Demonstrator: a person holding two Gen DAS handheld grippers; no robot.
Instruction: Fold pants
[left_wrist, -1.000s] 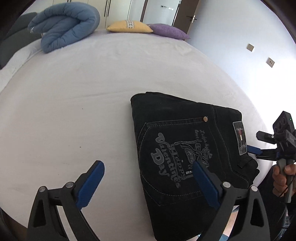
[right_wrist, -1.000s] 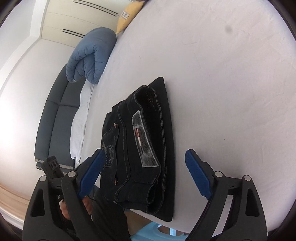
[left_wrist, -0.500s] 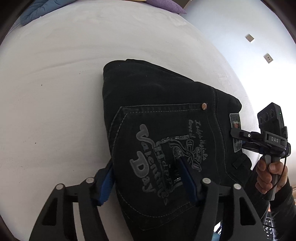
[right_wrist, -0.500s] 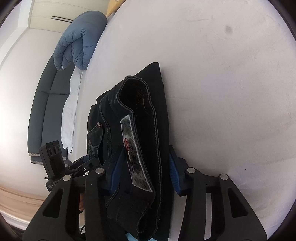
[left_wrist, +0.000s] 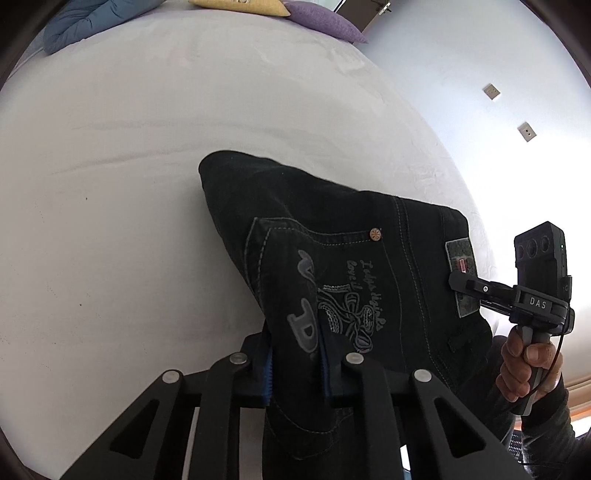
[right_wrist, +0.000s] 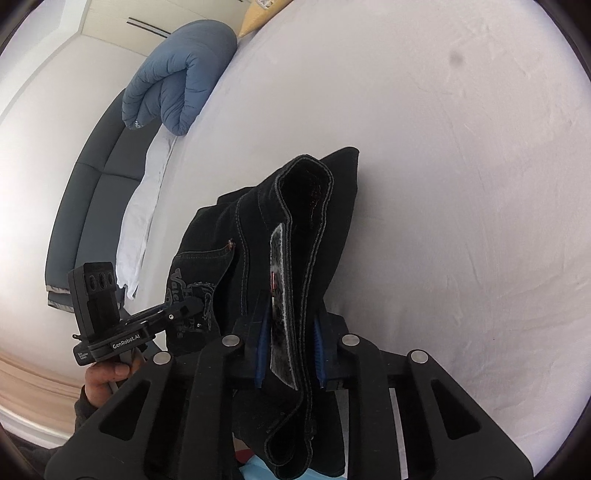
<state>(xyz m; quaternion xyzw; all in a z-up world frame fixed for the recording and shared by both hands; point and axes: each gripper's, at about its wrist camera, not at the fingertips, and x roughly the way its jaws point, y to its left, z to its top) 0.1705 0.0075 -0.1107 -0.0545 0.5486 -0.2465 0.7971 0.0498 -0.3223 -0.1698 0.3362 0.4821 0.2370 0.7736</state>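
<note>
Gripping folded pants (left_wrist: 332, 236), both grippers level

The left gripper (left_wrist: 295, 363) pinches the near edge of the folded black pants (left_wrist: 332, 258) at the printed back pocket, lifting it off the white bed (left_wrist: 147, 129). At the right, a hand (left_wrist: 524, 365) holds the right gripper (left_wrist: 461, 284) against the waistband patch (left_wrist: 461, 273). A blue duvet (left_wrist: 92, 22), yellow pillow (left_wrist: 240, 5) and purple pillow (left_wrist: 321, 20) lie at the bed's far end.

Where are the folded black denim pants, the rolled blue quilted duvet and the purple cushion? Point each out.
folded black denim pants (left_wrist: 332, 221), left wrist view, flat upper panel above the pocket.
rolled blue quilted duvet (right_wrist: 177, 85), right wrist view, middle of the roll.
purple cushion (left_wrist: 325, 20), left wrist view, top face.
</note>
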